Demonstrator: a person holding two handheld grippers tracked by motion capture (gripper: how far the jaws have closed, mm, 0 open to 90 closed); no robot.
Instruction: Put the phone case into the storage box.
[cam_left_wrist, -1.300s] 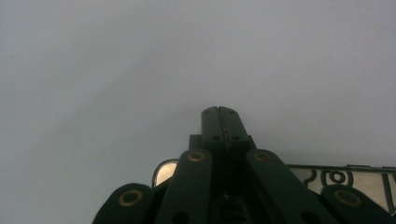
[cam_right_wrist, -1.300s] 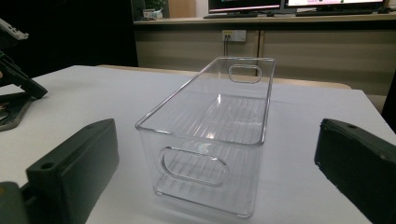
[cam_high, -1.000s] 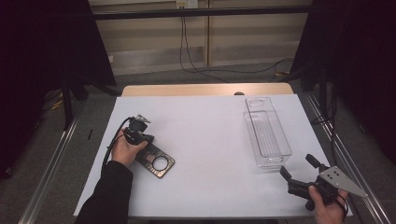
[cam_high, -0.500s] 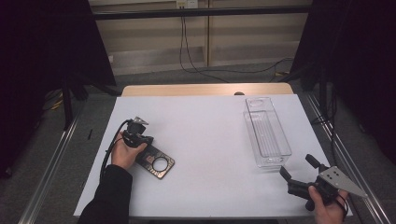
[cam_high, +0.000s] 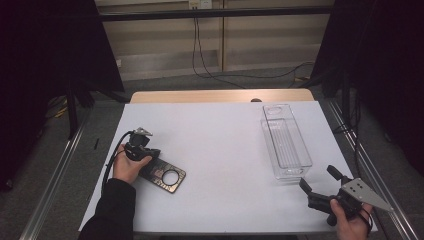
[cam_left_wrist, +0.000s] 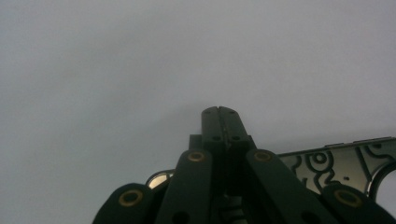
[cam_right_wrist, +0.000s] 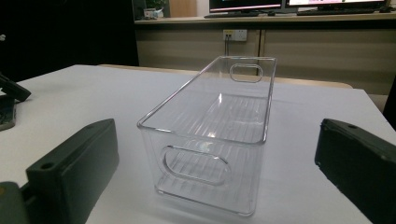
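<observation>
My left gripper sits at the table's left in a person's hand, just above a dark flat plate that has a round hole. In the left gripper view the jaws are shut tip to tip with nothing between them. The plate's patterned edge lies low on the right there. My right gripper is held near the front right corner, open and empty. It points at a clear plastic bin. The bin stands empty, just beyond the open jaws.
A white sheet covers the table, with a strip of bare wood at the far edge. Metal rails run along both sides. Cables lie on the floor behind. A black cable trails from the left gripper.
The left hand and its gripper have shifted slightly toward the near left. The right gripper, the bin and the plate stay where they were.
</observation>
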